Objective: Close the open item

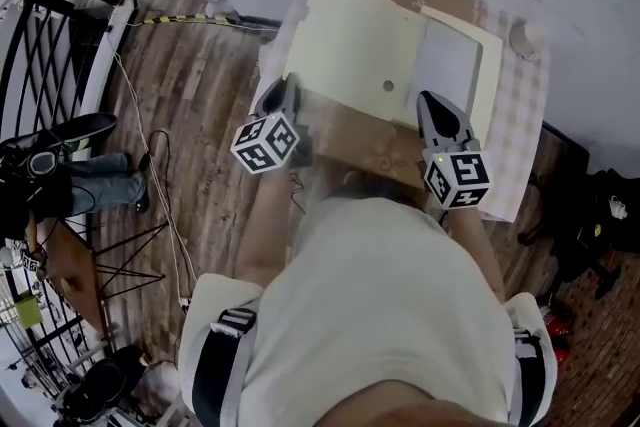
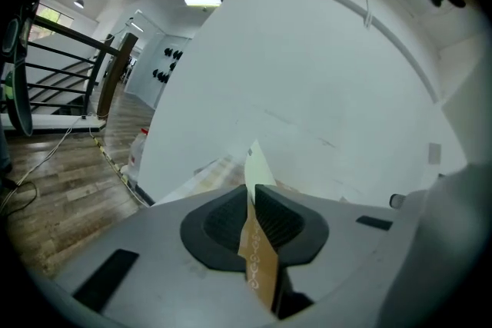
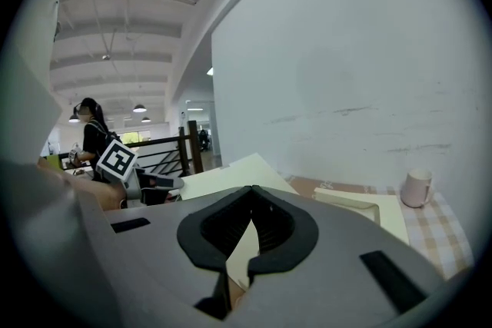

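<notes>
You are pinching the lid (image 1: pixel 350 45)'s 7 o'clock corner in your clamped left claw (image 1: pixel 285 93) and the open box (image 1: pixel 490 65)'s near edge in your clamped right claw (image 1: pixel 432 103). The box is sitting on the tabletop (image 1: pixel 527 115) at the lid's 3 o'clock.

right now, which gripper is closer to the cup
Right. The right gripper grips the lid beside the box, down-left of the cup; the left gripper holds the lid's left corner, farther away.

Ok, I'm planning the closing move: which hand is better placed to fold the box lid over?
Left: the left tool pinches the lid at its edge; the right tool sits shut beside the base.
</notes>
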The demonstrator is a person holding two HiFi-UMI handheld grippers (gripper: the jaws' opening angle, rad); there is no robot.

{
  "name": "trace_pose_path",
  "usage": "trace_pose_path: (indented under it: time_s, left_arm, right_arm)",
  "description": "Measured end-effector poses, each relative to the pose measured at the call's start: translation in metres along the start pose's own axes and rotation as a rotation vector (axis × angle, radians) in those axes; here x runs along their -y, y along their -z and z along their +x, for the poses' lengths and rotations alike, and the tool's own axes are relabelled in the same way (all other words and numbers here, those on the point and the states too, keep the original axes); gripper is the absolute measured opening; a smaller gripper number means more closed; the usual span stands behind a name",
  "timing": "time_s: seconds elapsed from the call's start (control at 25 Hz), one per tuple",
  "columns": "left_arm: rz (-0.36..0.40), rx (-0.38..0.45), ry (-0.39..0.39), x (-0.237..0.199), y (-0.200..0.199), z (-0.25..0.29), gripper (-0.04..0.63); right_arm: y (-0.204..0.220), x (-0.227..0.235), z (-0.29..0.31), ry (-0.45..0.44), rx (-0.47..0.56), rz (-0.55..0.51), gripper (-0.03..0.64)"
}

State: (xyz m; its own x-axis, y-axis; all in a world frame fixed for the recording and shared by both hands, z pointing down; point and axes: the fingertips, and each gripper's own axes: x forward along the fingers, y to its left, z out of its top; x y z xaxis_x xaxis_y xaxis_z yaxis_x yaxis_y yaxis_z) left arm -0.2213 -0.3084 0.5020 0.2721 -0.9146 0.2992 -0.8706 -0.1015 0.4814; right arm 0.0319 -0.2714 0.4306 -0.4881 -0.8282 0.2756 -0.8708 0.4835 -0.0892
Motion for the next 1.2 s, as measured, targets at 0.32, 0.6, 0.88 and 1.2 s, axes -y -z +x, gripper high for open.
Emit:
trace_pose_path:
  time_s: [0.32, 0.6, 0.88, 1.2]
  left_arm:
    - [-0.012, 0.019, 0.116, 0.035, -0.014, -0.005, 0.014]
    - [0.014, 0.042, 0.167, 0.075, -0.021, -0.011, 0.011]
    - [0.024, 0.106, 0.209, 0.126, -0.023, -0.017, 0.009]
    - [0.038, 0.125, 0.224, 0.185, -0.01, -0.021, 0.011]
  right_arm:
    - [0.007, 0.002, -0.017, 0.071, -0.014, -0.003, 0.0]
    - [0.006, 0.02, -0.03, 0.091, 0.001, 0.0, 0.0]
    - [0.001, 0.046, -0.048, 0.042, 0.008, -0.046, 0.0]
    - [-0.003, 0.088, -0.073, 0.013, 0.023, -0.045, 0.0]
